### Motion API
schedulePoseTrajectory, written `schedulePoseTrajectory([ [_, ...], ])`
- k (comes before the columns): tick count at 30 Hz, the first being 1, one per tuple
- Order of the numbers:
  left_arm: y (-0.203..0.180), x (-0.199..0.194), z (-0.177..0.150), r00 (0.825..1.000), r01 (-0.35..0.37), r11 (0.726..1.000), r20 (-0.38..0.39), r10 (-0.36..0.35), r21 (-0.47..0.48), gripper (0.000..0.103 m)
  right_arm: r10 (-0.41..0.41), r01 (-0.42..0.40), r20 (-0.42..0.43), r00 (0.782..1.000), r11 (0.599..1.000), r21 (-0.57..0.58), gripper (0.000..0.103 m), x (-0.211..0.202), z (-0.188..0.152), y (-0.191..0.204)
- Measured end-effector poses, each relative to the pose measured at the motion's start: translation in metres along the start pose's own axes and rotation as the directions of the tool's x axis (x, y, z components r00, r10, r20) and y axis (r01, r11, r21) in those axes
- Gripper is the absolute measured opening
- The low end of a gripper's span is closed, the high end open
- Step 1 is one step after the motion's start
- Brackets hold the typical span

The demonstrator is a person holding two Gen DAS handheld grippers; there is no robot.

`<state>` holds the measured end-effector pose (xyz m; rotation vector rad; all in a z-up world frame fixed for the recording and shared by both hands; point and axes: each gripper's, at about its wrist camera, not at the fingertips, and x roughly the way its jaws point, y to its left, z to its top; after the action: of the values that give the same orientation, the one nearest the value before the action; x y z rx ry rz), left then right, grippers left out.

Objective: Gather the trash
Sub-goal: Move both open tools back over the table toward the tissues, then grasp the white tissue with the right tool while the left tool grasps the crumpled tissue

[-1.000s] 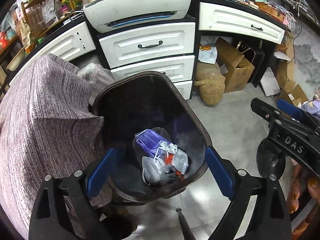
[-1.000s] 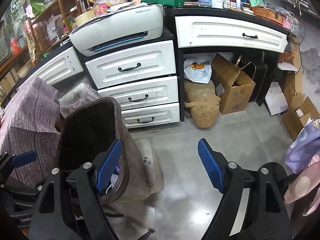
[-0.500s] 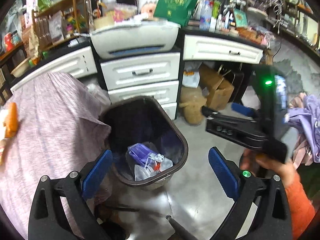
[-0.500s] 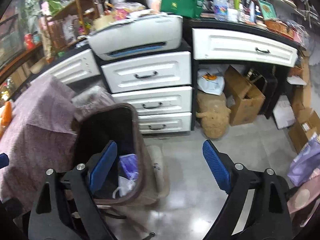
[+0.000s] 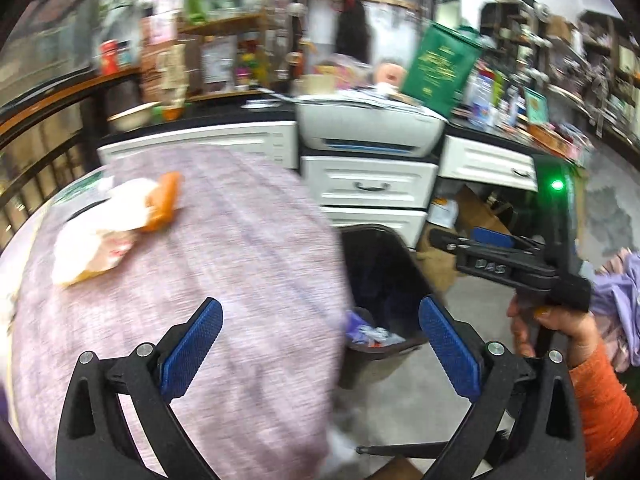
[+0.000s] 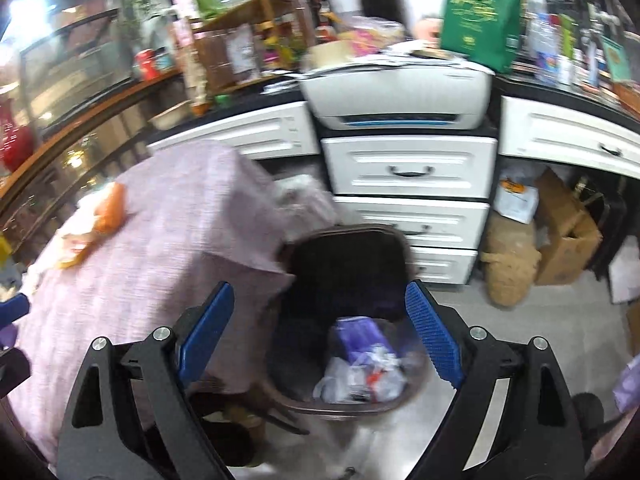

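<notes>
bin (image 6: 344,248) beside table edge (image 6: 256,264) | floor (image 6: 500,328) right

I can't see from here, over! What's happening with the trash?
Both grippers open, empty. Trash bin holds wrappers. Crumpled trash waits on table. Nothing blocking.

The left hand-held gripper (image 5: 318,330) has black arms and blue dotted pads, as does the right hand-held gripper (image 6: 320,330). The tablecloth (image 5: 240,280) is mauve with fine streaked lines, and on it lies a white and orange wrapper (image 5: 116,224). The trash bin (image 6: 344,264) is dark brown, almost black inside, holding purple and white trash (image 6: 360,360) with a red fleck. The drawers (image 6: 410,168) are white with black handles. The bag (image 6: 480,12) is green with gold lettering, and the sleeve (image 5: 600,400) is orange
</notes>
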<state>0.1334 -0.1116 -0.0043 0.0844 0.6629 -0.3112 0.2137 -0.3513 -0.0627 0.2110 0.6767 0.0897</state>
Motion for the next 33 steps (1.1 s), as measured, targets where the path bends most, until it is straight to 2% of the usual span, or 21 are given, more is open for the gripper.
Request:
schedulePoseTrajectory([
  [3, 0.030, -0.011, -0.005, 0.999, -0.043, 0.998, 0.004, 0.043, -0.042, 0.097, 0.068, -0.068, -0.017, 0.998, 0.997, -0.036, 0.087, 0.004, 0.006, 0.032],
  [8, 0.085, -0.024, -0.019, 0.985, -0.172, 0.981, -0.020, 0.171, -0.088, 0.097, 0.178, -0.178, -0.019, 0.984, 0.973, -0.146, 0.087, 0.002, 0.018, 0.097],
  [16, 0.169, -0.036, -0.028, 0.957, -0.290, 0.935, -0.072, 0.281, -0.205, 0.097, 0.316, -0.316, -0.053, 0.947, 0.894, -0.317, 0.085, 0.015, 0.040, 0.210],
  [19, 0.198, -0.037, -0.026, 0.950, -0.313, 0.912, -0.098, 0.298, -0.266, 0.097, 0.359, -0.367, -0.090, 0.929, 0.863, -0.347, 0.078, 0.033, 0.051, 0.249],
  [22, 0.220, -0.038, -0.022, 0.947, -0.322, 0.897, -0.113, 0.302, -0.303, 0.097, 0.376, -0.401, -0.141, 0.916, 0.851, -0.340, 0.071, 0.057, 0.063, 0.277],
  [25, 0.237, -0.038, -0.018, 0.937, -0.349, 0.889, -0.132, 0.324, -0.296, 0.097, 0.346, -0.382, -0.162, 0.924, 0.856, -0.348, 0.066, 0.087, 0.075, 0.298],
  [27, 0.247, -0.037, -0.015, 0.933, -0.360, 0.886, -0.146, 0.330, -0.294, 0.097, 0.335, -0.382, -0.188, 0.923, 0.854, -0.354, 0.059, 0.105, 0.080, 0.307],
  [31, 0.276, -0.035, -0.011, 0.925, -0.376, 0.867, -0.183, 0.333, -0.327, 0.097, 0.290, -0.352, -0.212, 0.933, 0.854, -0.384, 0.056, 0.137, 0.086, 0.319],
  [33, 0.290, -0.035, -0.008, 0.921, -0.386, 0.857, -0.198, 0.336, -0.342, 0.097, 0.277, -0.347, -0.226, 0.934, 0.854, -0.387, 0.046, 0.148, 0.087, 0.320],
])
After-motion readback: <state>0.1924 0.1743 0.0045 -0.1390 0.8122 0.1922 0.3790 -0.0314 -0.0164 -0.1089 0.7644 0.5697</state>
